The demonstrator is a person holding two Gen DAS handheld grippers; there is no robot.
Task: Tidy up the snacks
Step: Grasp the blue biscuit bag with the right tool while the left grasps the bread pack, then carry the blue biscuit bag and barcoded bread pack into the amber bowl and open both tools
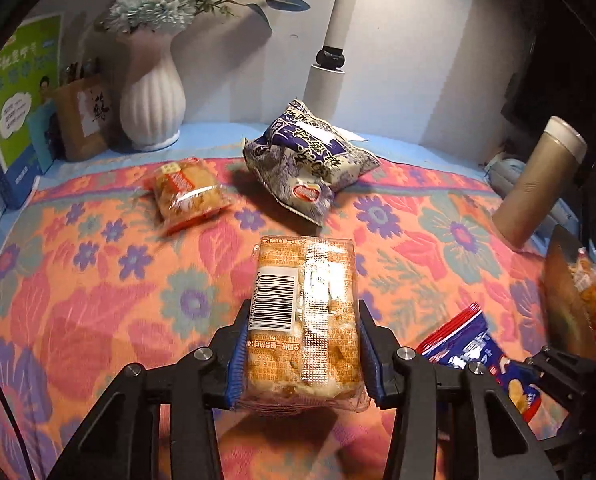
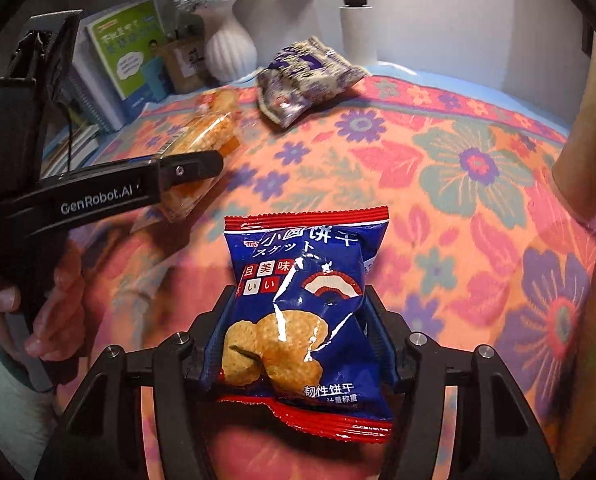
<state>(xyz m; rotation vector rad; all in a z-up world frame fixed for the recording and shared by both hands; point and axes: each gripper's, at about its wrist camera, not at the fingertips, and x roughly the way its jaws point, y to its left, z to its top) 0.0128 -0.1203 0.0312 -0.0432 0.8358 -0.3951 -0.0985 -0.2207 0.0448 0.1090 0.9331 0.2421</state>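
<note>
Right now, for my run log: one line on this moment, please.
left gripper: shut on orange cake pack | right gripper: shut on blue biscuit bag | loose: purple snack bag, orange snack pack

Snack packs (image 1: 190,194) on floral cloth (image 1: 98,280)

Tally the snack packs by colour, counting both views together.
Orange packs: 3, the last only partly seen at the edge
Blue-and-red pack: 1
Blue-and-white bag: 1
Total: 5
</note>
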